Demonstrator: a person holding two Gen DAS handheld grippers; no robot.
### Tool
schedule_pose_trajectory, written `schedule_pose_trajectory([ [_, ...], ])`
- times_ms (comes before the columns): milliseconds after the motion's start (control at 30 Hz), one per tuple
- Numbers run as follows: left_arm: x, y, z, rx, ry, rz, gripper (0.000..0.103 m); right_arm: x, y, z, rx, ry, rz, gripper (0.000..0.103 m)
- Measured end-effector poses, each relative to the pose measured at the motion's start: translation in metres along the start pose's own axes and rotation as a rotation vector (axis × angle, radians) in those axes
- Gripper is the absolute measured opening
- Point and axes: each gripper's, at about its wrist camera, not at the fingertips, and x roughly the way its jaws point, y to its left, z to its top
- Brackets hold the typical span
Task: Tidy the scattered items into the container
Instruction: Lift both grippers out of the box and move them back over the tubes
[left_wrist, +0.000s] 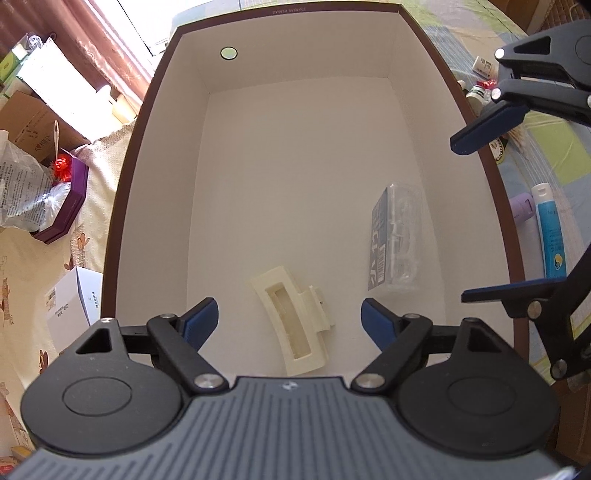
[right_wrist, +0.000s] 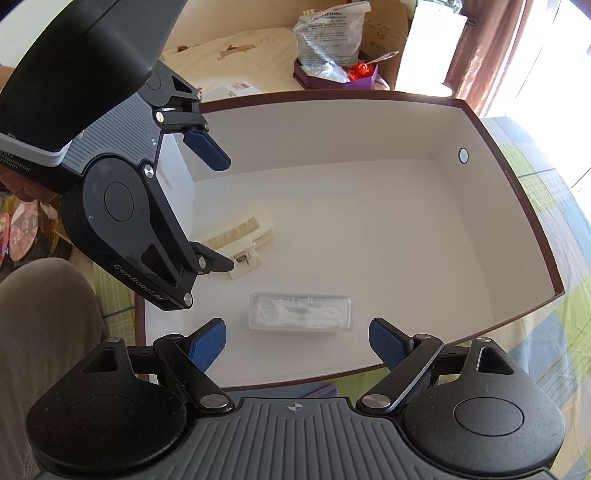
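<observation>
I keep both grippers above the box, and both have the jaws spread wide with nothing between them: the left gripper over the cream hair clip, the right gripper over the clear plastic case. These two things already lie on the box floor, the clip near the left wall and the case near the right one. The risk I see is collision, because the two grippers are close together over the same end of the box, and a careless lift could knock one against the other or catch the box rim. Only the left wrist view shows what remains outside the box to its right: a blue tube, a purple item and small bottles. Only the right wrist view shows the case from above
</observation>
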Motion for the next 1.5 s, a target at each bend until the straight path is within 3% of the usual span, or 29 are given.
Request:
schedule_pose_trajectory([
  [200, -0.009, -0.009, 0.014, -0.003, -0.011, 0.012, 0.082, -0.015, 0.008, -0.004, 0.012, -0.020, 0.000, 0.090],
  [367, 0.002, 0.009, 0.024, 0.003, -0.021, 0.018, 0.082, -0.033, 0.018, -0.009, 0.021, -0.053, -0.006, 0.090],
  [1133, -0.059, -0.012, 0.013, 0.022, -0.096, 0.061, 0.082, -0.116, 0.046, -0.045, 0.094, -0.176, -0.051, 0.090],
  [1500, -0.094, -0.038, 0.000, 0.012, -0.144, 0.046, 0.083, -0.155, 0.051, -0.079, 0.189, -0.242, -0.075, 0.090],
])
